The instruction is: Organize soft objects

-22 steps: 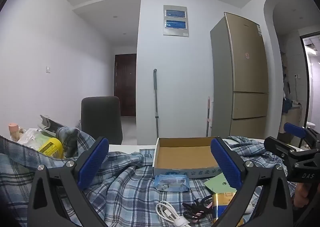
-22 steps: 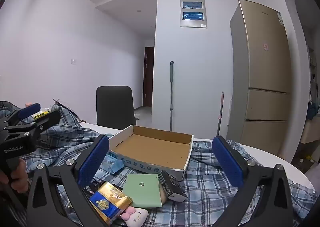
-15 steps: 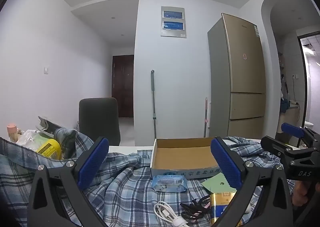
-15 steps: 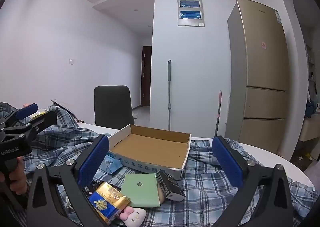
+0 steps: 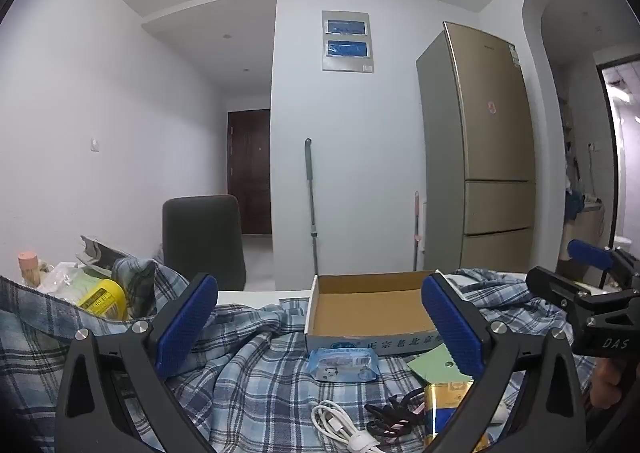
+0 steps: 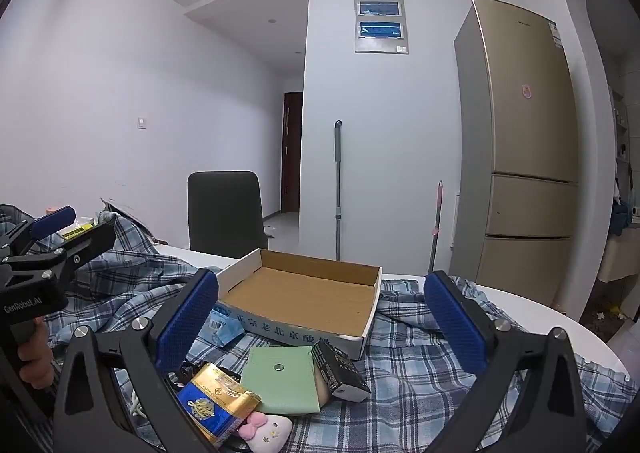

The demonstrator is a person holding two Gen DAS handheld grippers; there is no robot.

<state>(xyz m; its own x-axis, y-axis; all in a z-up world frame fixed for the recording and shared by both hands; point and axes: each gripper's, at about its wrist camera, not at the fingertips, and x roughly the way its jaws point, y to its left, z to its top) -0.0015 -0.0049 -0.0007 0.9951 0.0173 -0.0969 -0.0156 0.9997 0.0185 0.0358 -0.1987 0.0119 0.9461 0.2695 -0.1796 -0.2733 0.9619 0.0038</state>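
A blue plaid shirt (image 5: 256, 381) lies crumpled over the table; it also shows in the right wrist view (image 6: 420, 373). On it stands an empty shallow cardboard box (image 5: 368, 309), seen too in the right wrist view (image 6: 304, 293). A blue tissue pack (image 5: 344, 363), white cable (image 5: 340, 429), green pouch (image 6: 280, 377), gold-blue packet (image 6: 216, 405), black box (image 6: 340, 369) and pink plush (image 6: 266, 427) lie in front of it. My left gripper (image 5: 318, 327) is open and empty above the shirt. My right gripper (image 6: 320, 321) is open and empty, raised before the box.
A yellow bottle (image 5: 102, 299) and clutter sit at the table's left. A dark chair (image 5: 204, 241) stands behind the table. A gold fridge (image 5: 484, 157), a mop (image 5: 310, 205) and a dark door (image 5: 248, 173) are beyond. The white table edge (image 6: 560, 321) curves at right.
Both views have tilted slightly upward, so the box and the items sit lower in the frames. Both grippers stay open. Nothing on the table has moved.
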